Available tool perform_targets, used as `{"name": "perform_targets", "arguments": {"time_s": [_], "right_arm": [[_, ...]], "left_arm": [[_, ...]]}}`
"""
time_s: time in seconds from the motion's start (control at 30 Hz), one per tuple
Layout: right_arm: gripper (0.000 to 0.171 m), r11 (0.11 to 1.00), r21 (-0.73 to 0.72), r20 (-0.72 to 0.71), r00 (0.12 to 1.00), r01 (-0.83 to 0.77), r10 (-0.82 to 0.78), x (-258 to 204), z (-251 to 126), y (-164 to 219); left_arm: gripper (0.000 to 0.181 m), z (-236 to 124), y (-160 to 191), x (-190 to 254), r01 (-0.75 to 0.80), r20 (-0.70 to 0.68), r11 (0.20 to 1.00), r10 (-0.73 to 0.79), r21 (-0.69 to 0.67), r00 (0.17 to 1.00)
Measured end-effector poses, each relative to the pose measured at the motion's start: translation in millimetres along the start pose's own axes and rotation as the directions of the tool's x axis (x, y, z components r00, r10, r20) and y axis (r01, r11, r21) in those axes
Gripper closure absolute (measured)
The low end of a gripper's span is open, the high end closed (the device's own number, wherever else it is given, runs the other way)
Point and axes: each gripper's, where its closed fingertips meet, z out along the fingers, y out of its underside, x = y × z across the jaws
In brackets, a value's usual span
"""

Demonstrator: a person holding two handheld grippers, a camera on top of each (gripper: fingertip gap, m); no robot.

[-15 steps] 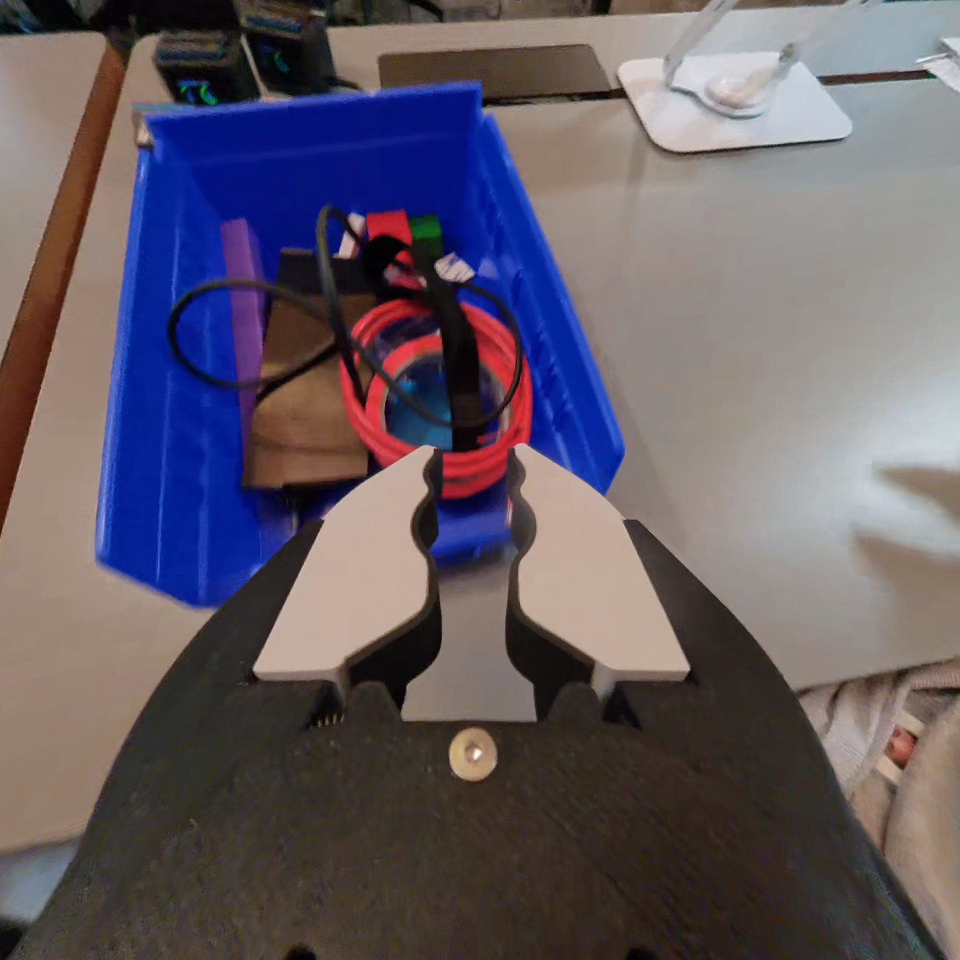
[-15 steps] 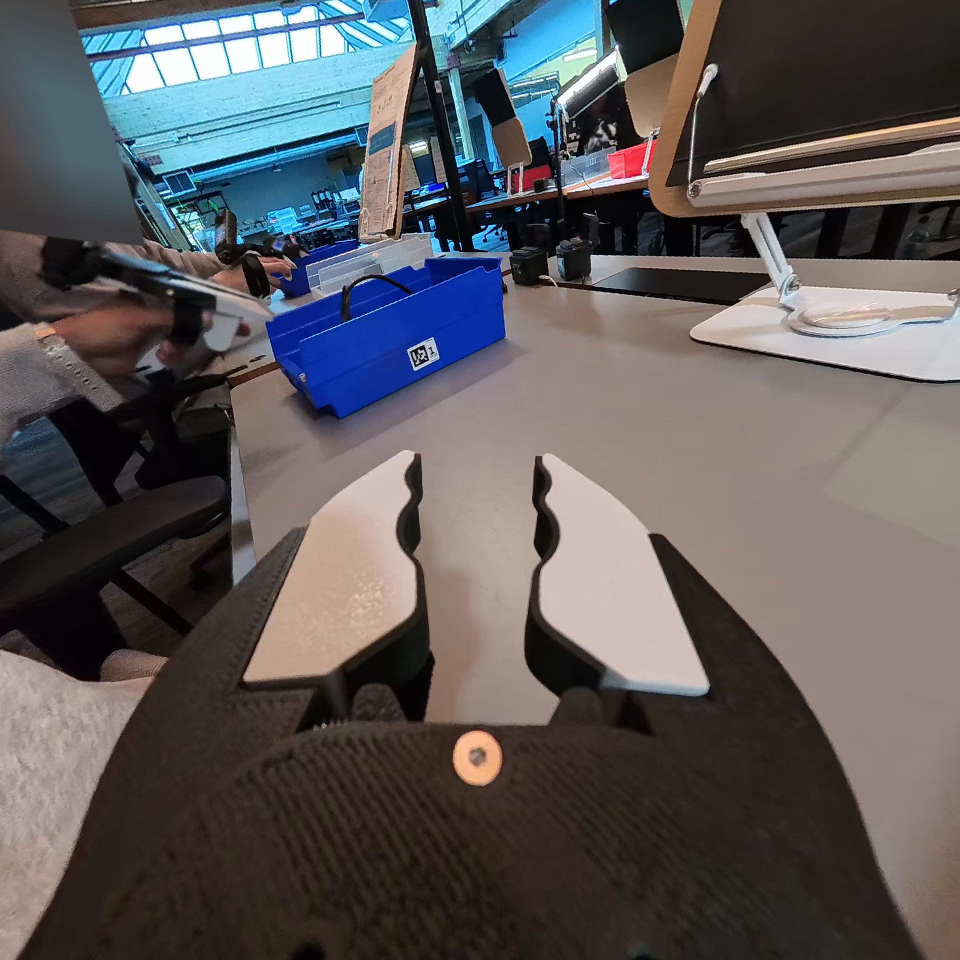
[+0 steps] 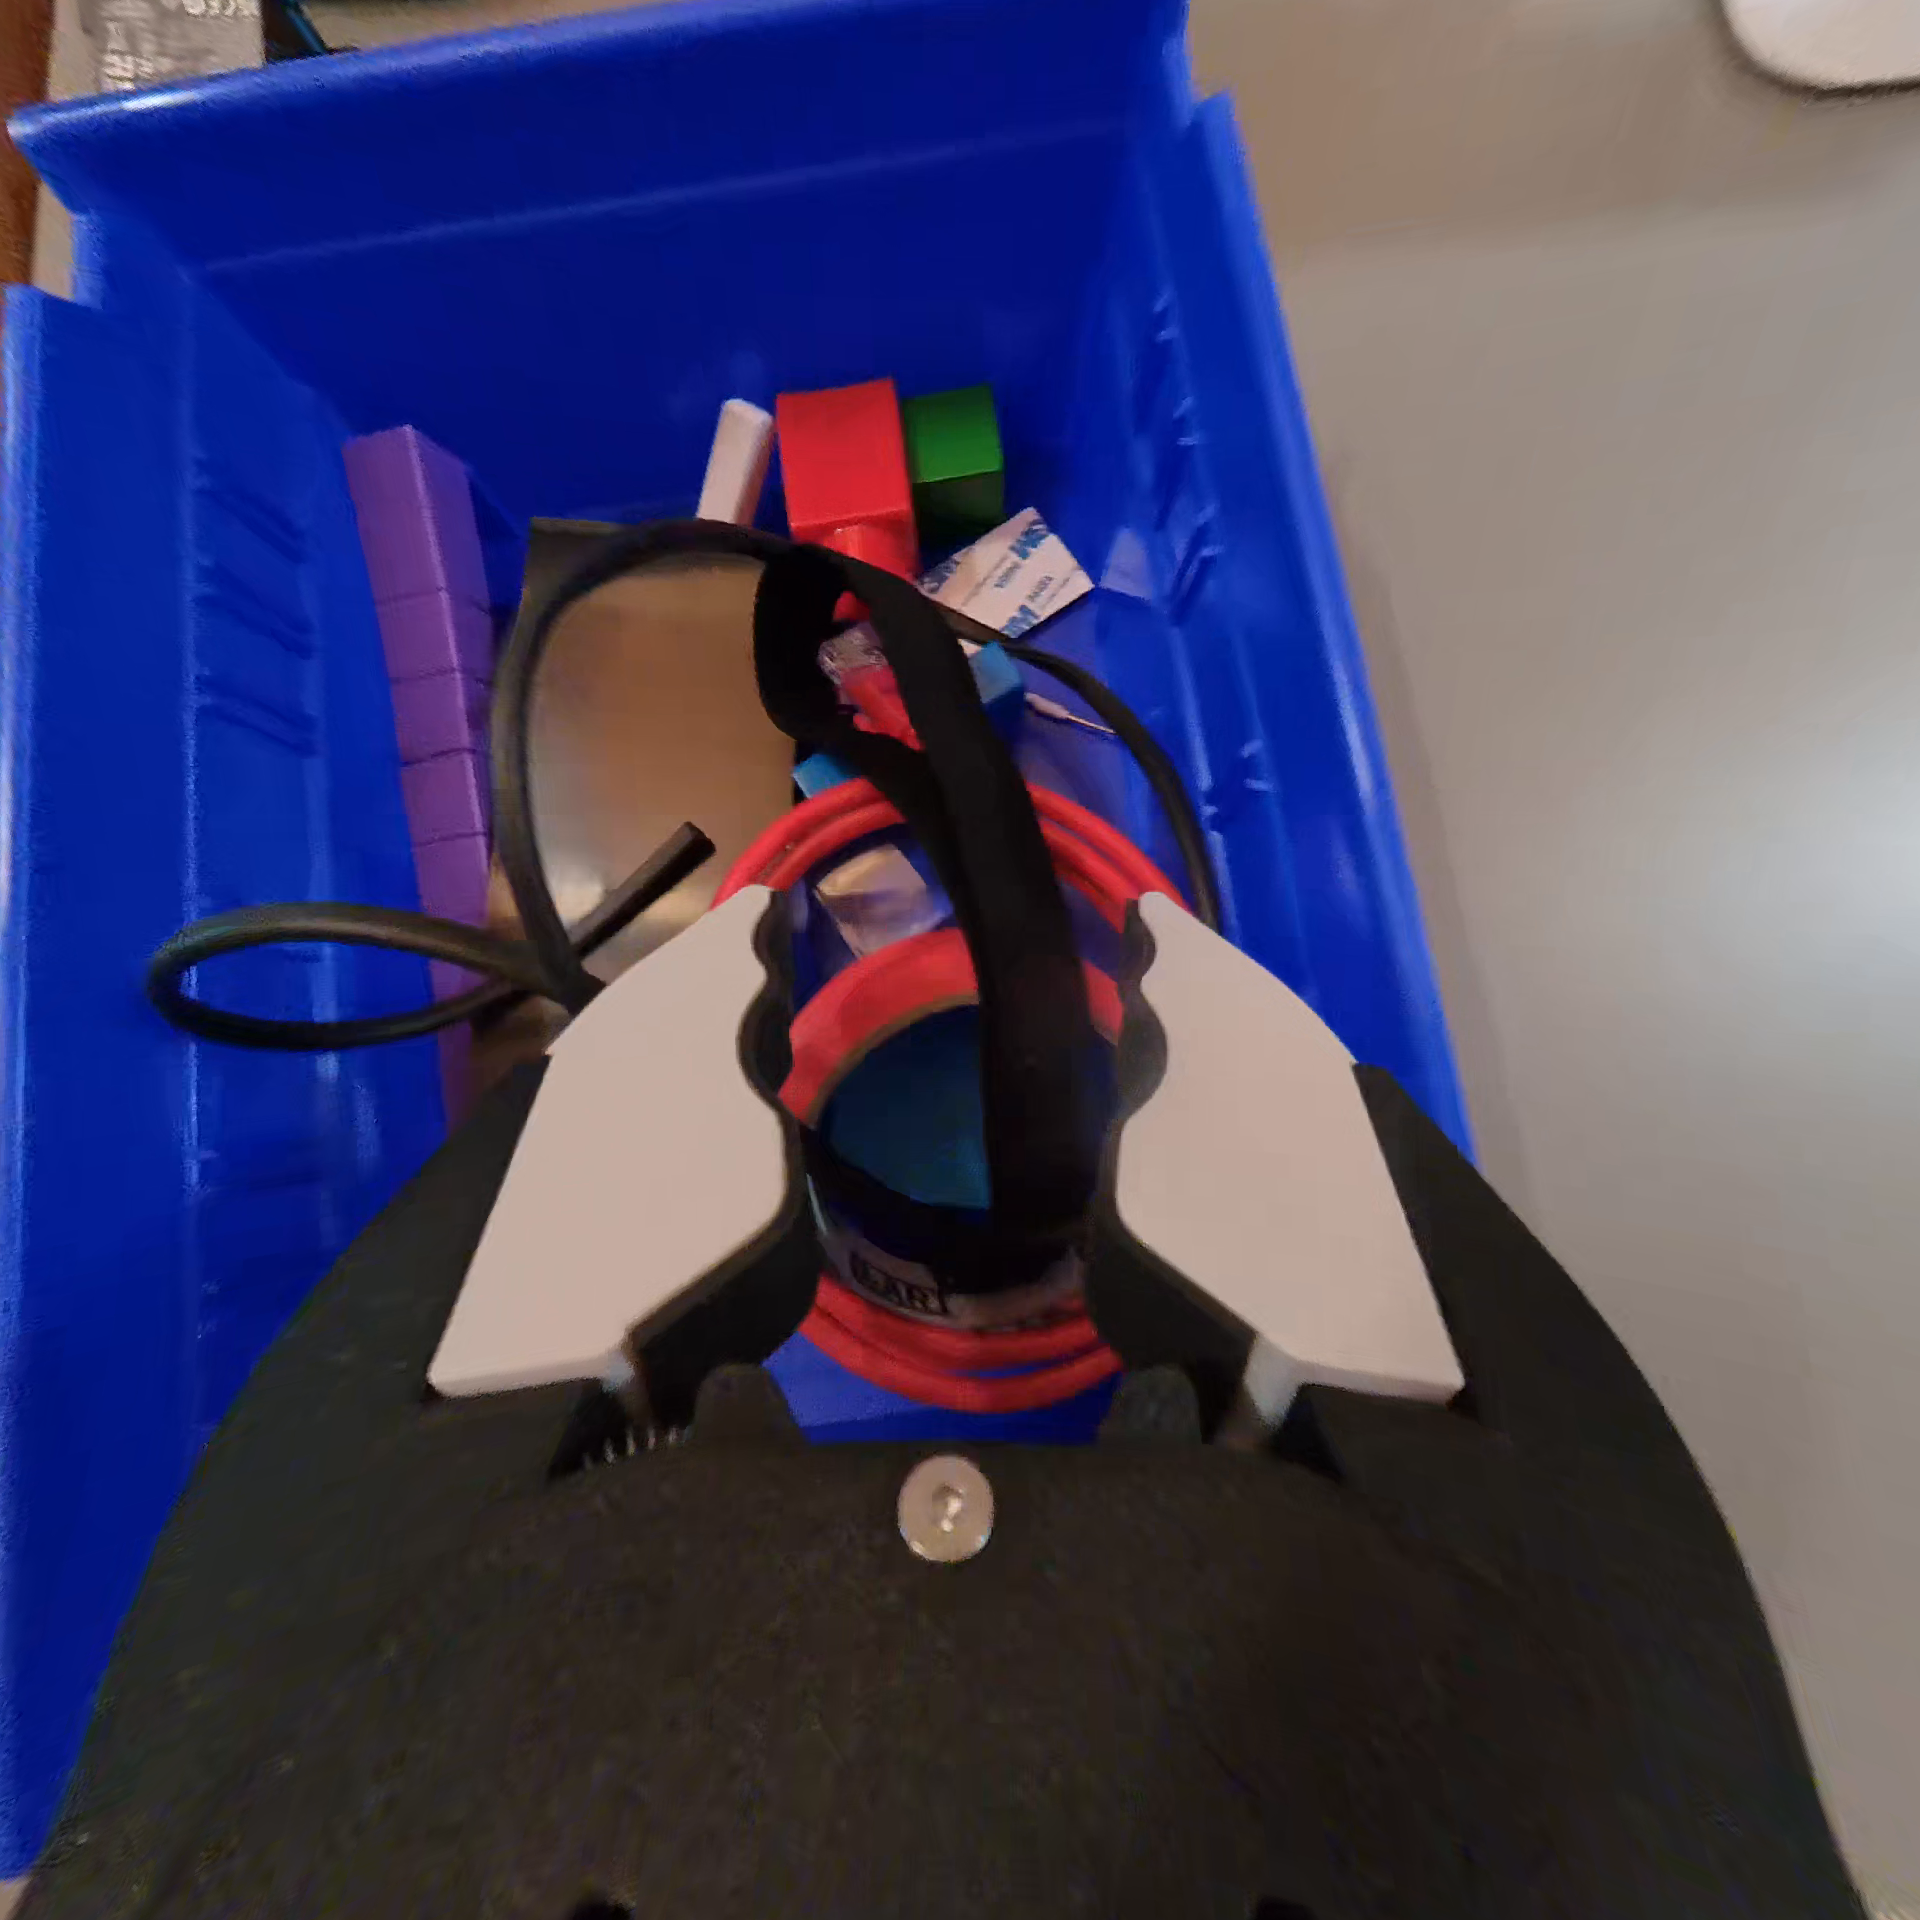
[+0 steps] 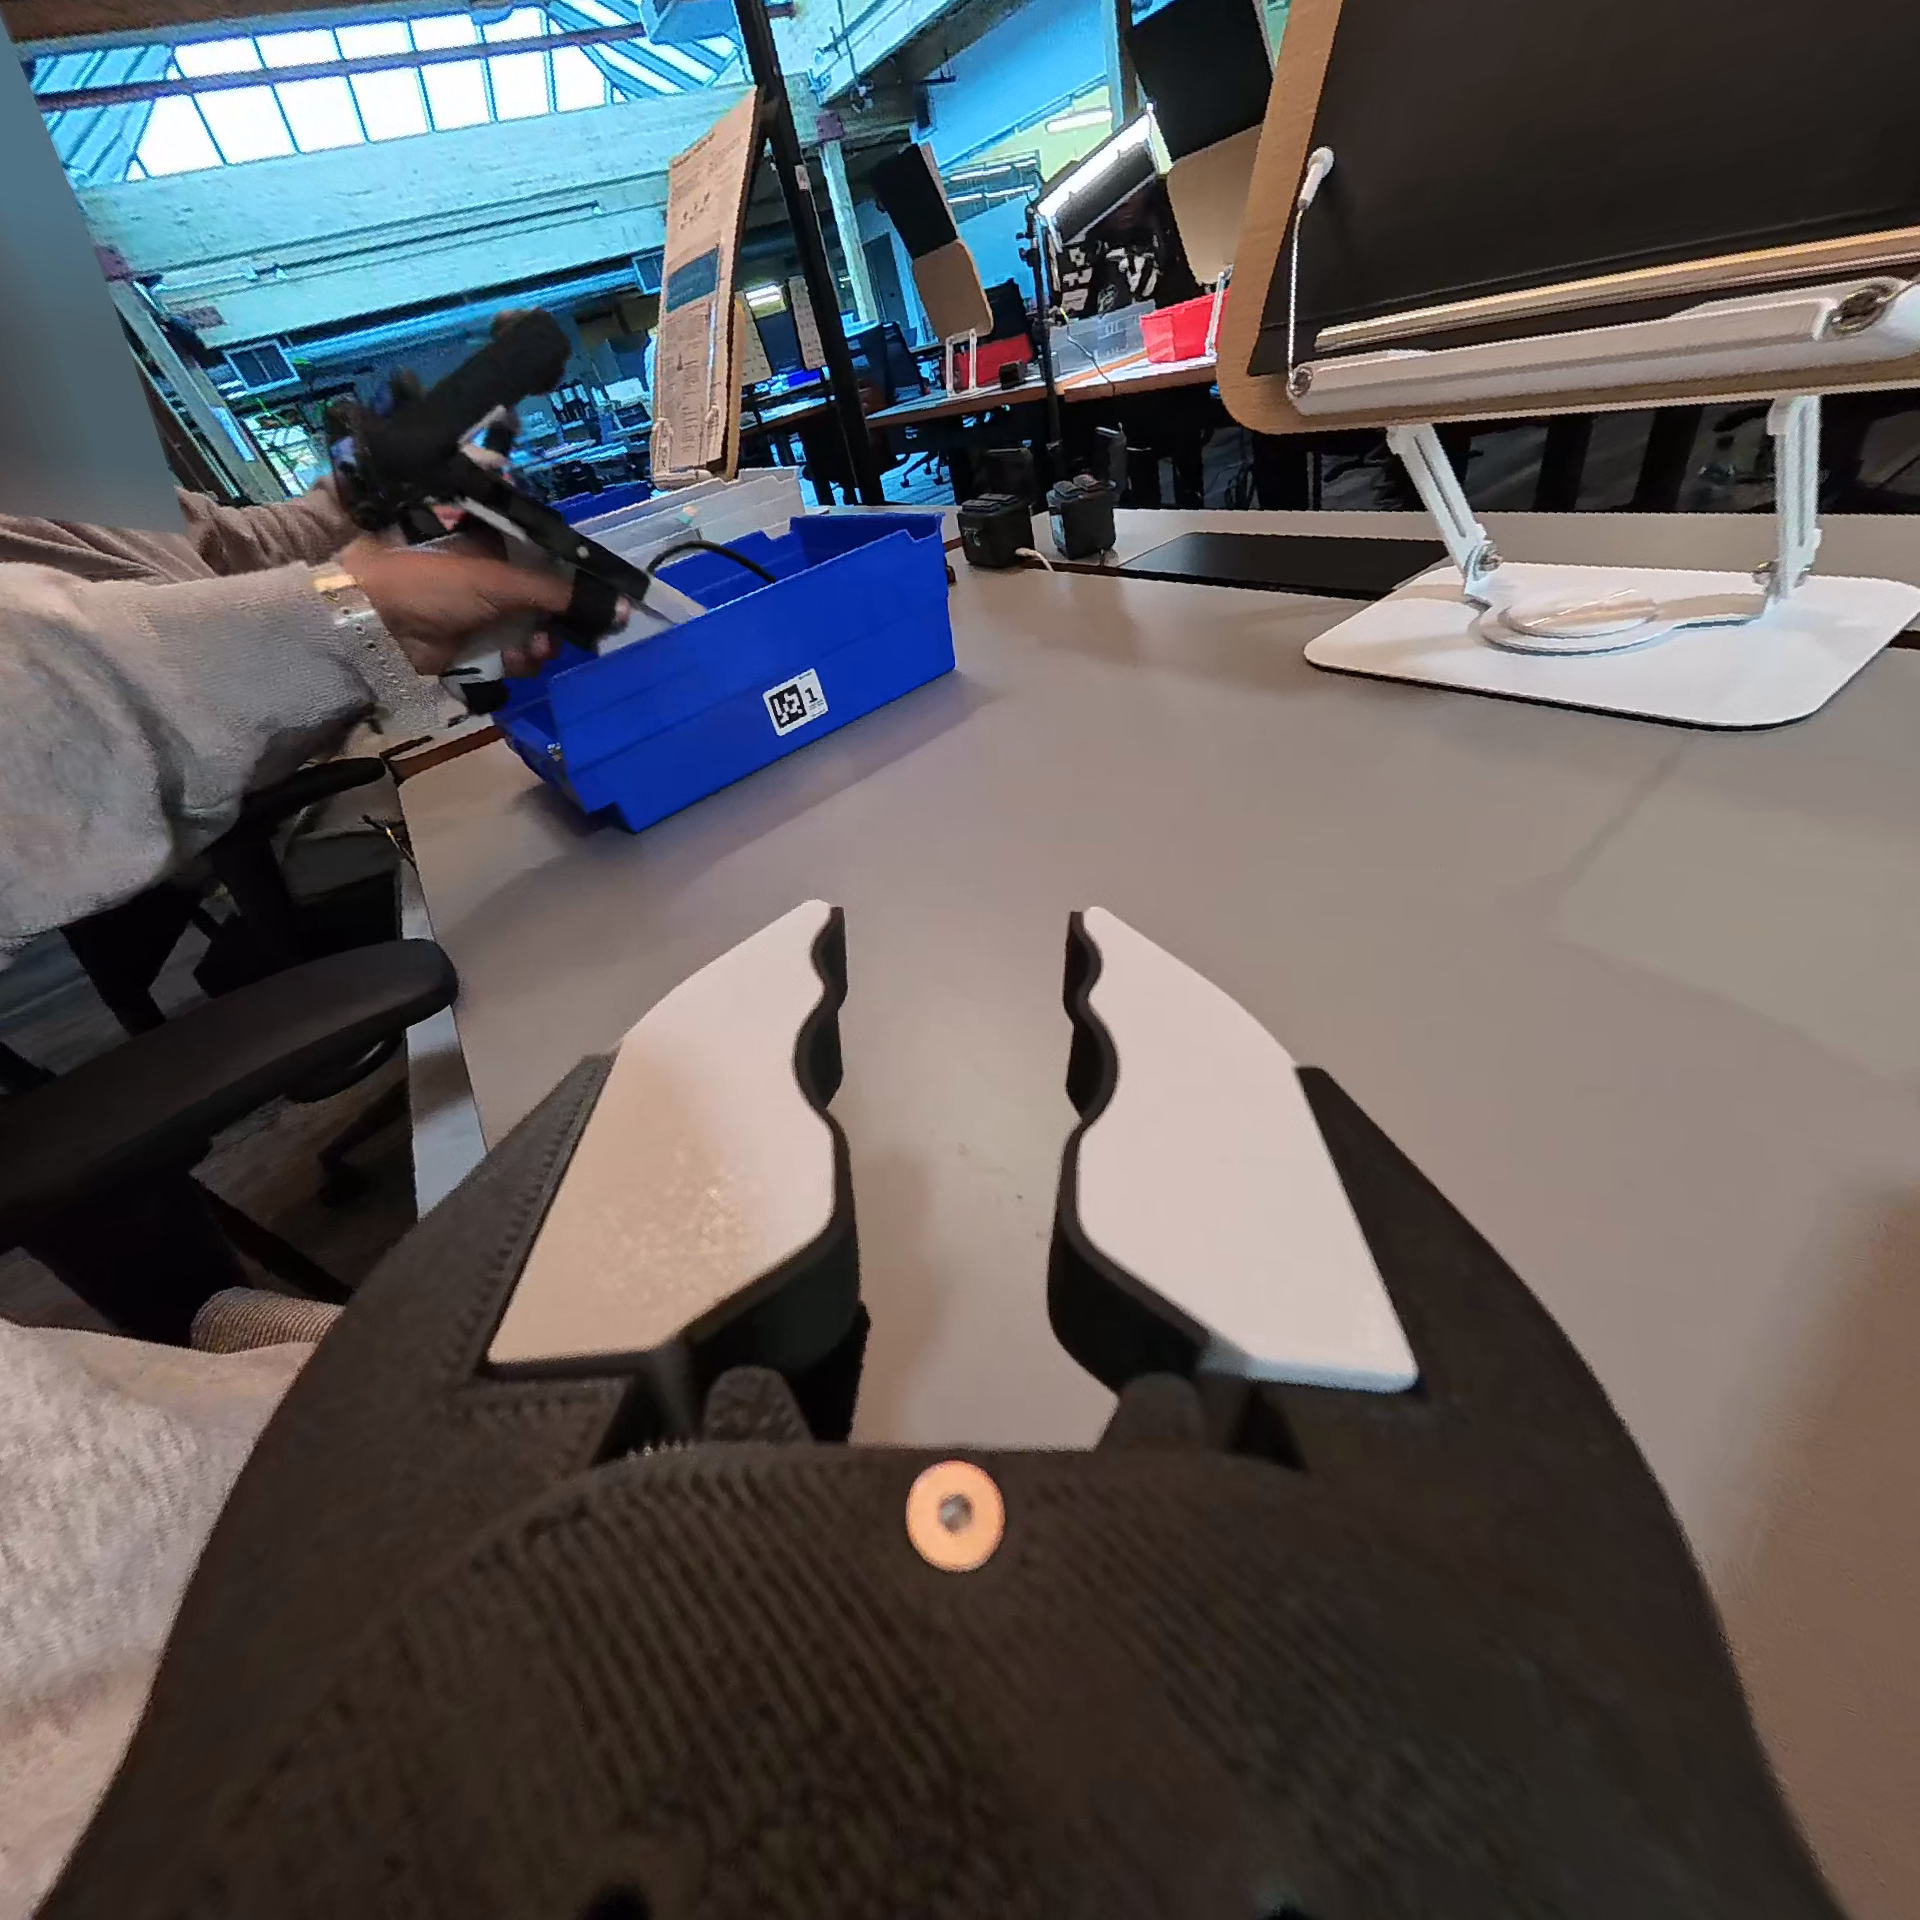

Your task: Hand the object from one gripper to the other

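Red cable coil (image 3: pixel 940 1351) between left tongs (image 3: pixel 951 914)

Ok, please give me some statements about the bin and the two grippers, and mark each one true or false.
1. The left gripper is open above the coil of red cable in the blue bin. True.
2. The right gripper holds the red block. False: it is open and empty, over the bare grey table; the red block lies in the bin.
3. A black strap lies across the red coil. True.
4. The green block lies on the table outside the bin. False: it is inside the bin, beside the red block.
5. The purple bar lies along the left side of the bin. True.
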Motion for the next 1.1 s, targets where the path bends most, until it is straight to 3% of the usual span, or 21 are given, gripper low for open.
{"name": "perform_targets", "arguments": {"time_s": [0.03,0.1,0.13,0.23,0.4,0.63,0.83,1.0,1.1], "right_arm": [[0.130,1.000,0.000,-0.005,1.000,0.000,0.000,0.9,-0.5,0.2],[0.130,1.000,-0.001,-0.014,1.000,-0.002,0.002,2.8,-1.2,0.6],[0.130,1.000,-0.002,-0.018,1.000,-0.003,0.003,3.8,-1.5,1.0],[0.130,1.000,-0.007,-0.029,1.000,-0.006,0.006,6.7,-1.7,2.8],[0.130,1.000,-0.022,-0.028,0.999,-0.018,0.018,8.9,1.8,7.5],[0.131,0.999,-0.041,-0.011,1.000,0.001,-0.002,3.7,7.0,10.3],[0.132,0.999,-0.031,0.021,1.000,0.007,-0.007,-3.3,11.3,7.4],[0.131,0.999,-0.011,0.037,0.998,0.045,-0.044,-2.5,20.0,4.2],[0.132,0.998,0.061,0.038,0.999,0.026,-0.028,6.0,33.0,-13.5]], "left_arm": [[0.124,5.1,1.0,-2.5,-0.014,0.015,1.000,0.014,-0.017,1.000],[0.130,12.7,5.4,-5.8,-0.036,0.034,0.997,0.038,-0.062,0.999],[0.142,13.6,5.6,-5.4,-0.053,0.030,0.996,0.056,-0.069,0.998],[0.156,-0.4,-11.7,-4.0,-0.040,0.005,0.999,0.040,0.022,0.999],[0.179,-64.4,-62.6,7.0,0.093,-0.176,0.965,-0.050,0.246,0.983],[0.181,-138.4,-106.7,52.0,0.194,-0.410,0.878,0.003,0.437,0.912],[0.181,-156.7,-122.2,155.3,0.255,-0.624,0.809,0.167,0.529,0.763],[0.180,-140.2,-98.6,274.6,0.247,-0.770,0.802,0.362,0.545,0.525],[0.179,-109.7,-76.9,324.7,0.214,-0.726,0.751,0.456,0.624,0.514]]}}
